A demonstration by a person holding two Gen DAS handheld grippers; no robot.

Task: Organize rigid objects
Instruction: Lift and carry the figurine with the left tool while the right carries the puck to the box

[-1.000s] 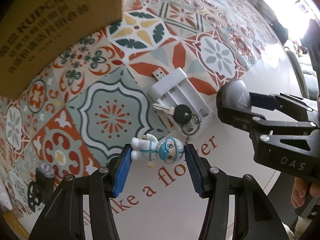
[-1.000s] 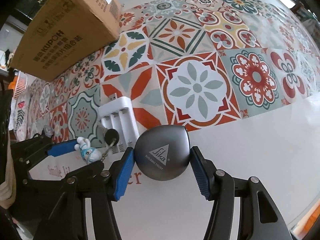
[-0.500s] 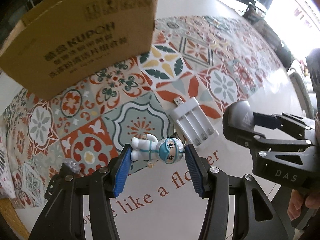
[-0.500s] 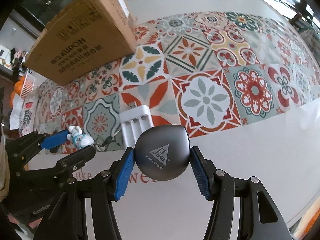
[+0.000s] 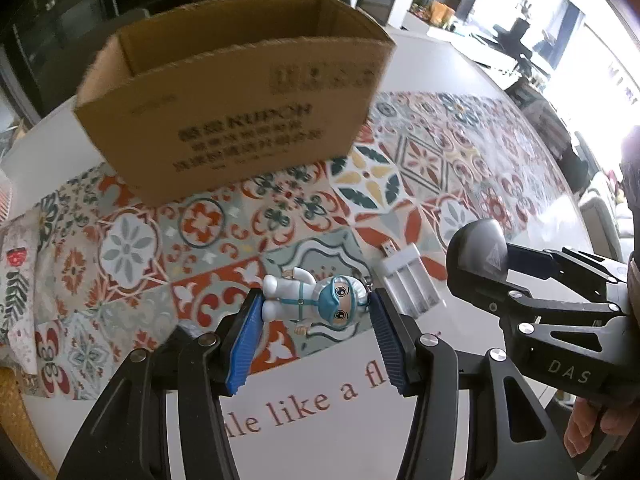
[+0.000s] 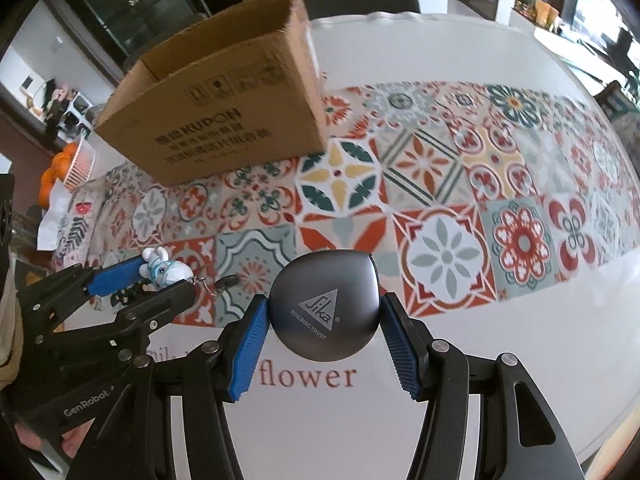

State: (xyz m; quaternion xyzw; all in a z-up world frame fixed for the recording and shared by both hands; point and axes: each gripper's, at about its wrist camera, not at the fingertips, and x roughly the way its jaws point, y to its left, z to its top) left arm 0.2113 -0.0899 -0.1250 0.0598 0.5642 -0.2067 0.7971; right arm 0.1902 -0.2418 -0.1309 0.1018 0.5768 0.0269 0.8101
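Over the tile-patterned worktop (image 5: 132, 240), the left hand-held gripper (image 5: 316, 312) grips a figurine keychain (image 5: 316, 298); the right hand-held gripper (image 6: 324, 320) clamps a grey Sika tape measure (image 6: 324, 304).

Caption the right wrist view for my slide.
Right claw grips a grey Sika disc; open cardboard box beyond.

Left gripper (image 5: 316, 312) points steeply down, blue pads clamped, lower centre of frame. Right gripper (image 6: 322, 316) likewise, jaws clamped. A hand (image 5: 600, 430) grips its handle, lower right.
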